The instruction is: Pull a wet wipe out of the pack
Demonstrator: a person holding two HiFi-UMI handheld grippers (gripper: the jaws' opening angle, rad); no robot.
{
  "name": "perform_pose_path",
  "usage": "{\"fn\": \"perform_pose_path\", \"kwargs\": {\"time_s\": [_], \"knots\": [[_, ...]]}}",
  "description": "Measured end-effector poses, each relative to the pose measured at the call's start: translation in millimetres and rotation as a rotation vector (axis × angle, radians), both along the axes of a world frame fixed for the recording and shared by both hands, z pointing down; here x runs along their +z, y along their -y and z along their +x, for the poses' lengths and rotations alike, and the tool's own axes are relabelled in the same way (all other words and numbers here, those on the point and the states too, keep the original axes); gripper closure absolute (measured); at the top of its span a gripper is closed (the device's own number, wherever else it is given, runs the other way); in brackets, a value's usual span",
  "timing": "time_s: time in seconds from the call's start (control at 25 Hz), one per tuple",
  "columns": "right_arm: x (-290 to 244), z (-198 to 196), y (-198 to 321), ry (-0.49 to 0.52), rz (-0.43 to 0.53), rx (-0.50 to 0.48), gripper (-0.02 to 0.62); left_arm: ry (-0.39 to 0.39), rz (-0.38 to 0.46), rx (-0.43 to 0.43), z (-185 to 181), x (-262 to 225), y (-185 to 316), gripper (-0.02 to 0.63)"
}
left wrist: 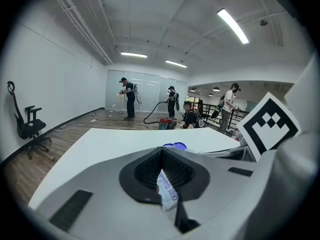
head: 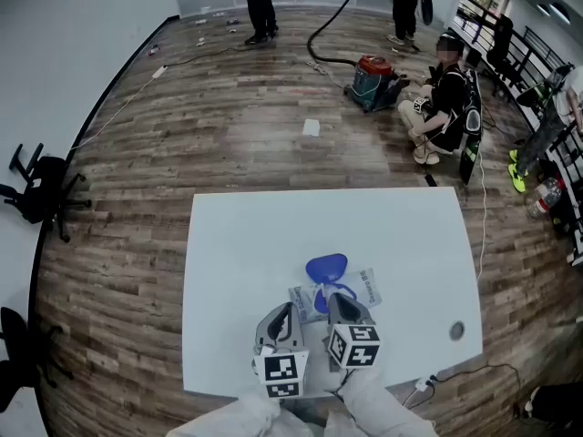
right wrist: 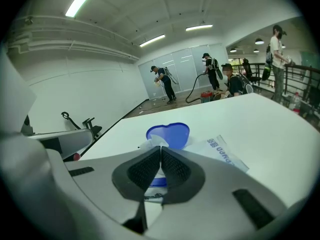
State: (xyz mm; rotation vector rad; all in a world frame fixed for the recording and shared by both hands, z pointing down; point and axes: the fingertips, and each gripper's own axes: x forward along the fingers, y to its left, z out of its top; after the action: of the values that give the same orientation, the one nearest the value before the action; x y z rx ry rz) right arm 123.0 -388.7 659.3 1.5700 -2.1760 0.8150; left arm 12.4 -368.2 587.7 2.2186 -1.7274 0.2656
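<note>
Only the left gripper view shows the left claw (left wrist: 161,156) pressed shut on a printed edge of the pack (left wrist: 168,192). Only the right gripper view shows the right claw (right wrist: 160,151) pinching the wet wipe (right wrist: 151,143), which stands up in front of the pack's raised blue lid (right wrist: 168,134). In the head view the pack lies on the worktop (head: 237,244) with both claws covering its near side. Well beyond the pack, on the floor, are a red vacuum (head: 372,78) and a crouching person (head: 444,107).

Bright ceiling lights (left wrist: 234,26), fisheye edges, dark vignette
</note>
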Motion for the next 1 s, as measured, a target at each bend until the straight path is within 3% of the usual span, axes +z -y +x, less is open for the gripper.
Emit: {"fn": "perform_pose_path", "kwargs": {"time_s": [1.0], "knots": [[-43.6,8.5,-6.3,0.005,0.089,0.027,0.578,-0.012,0.051,0.004,1.0,-21.4,-19.3,0.606]]}}
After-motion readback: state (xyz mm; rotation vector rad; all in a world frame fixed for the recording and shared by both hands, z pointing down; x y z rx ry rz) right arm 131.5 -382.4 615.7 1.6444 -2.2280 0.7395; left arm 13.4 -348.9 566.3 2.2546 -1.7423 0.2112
